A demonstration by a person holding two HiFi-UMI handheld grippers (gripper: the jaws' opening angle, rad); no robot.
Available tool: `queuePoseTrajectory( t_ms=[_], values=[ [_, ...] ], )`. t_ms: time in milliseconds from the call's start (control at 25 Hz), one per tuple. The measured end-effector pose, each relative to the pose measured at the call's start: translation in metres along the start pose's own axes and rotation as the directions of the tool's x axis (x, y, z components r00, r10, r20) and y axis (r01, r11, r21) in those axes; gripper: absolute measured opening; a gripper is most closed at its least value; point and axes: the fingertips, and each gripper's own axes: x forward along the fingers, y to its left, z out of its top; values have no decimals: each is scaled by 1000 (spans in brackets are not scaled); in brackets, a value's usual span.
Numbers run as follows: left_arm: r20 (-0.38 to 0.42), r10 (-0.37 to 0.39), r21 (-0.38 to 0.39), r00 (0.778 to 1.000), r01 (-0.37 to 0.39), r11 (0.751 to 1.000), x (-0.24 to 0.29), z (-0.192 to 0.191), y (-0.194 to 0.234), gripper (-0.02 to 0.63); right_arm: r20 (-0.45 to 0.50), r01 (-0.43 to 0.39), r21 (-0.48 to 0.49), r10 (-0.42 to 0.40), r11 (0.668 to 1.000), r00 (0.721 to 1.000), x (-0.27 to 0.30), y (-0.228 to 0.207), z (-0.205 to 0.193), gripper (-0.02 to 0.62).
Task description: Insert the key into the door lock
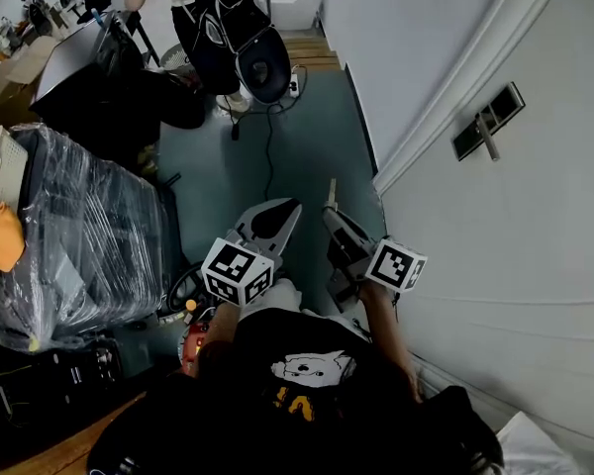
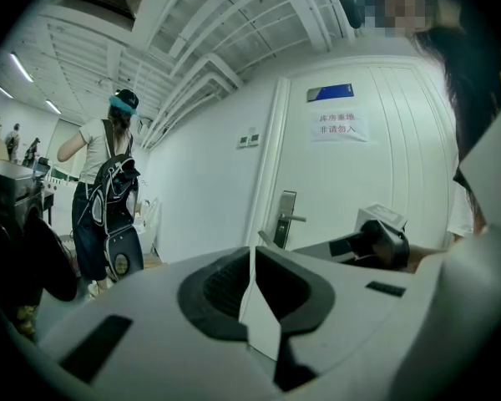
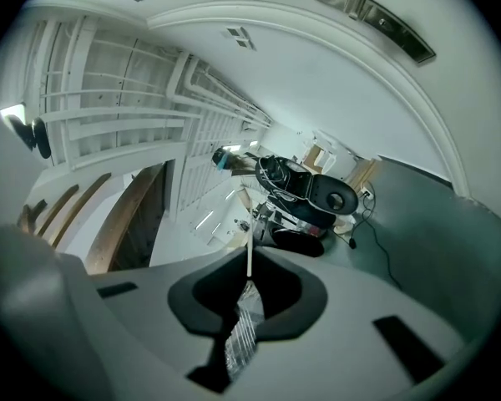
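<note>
Noted: right gripper [image 3: 249,284] pinching key [image 3: 249,257]; left gripper [image 2: 252,261] pressed together, empty. Lock [image 1: 487,122] well apart; misaligned approach could twist key loose.

Black T-shirt [image 1: 277,342], cartoon print

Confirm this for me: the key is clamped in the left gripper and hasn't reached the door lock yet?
Wrong gripper. The key is clamped in the right gripper, as the right gripper view shows, with its blade poking out between the jaws. It hasn't reached the door lock yet.
</note>
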Motion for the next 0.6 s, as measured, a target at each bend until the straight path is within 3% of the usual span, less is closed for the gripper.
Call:
queuePoseTrajectory(
  t_ms=[600],
  values=[
    [9,-89,21,996,89,996,24,32,77,23,84,42,-3,-41,999,996,75,-4,31,21]
  ],
)
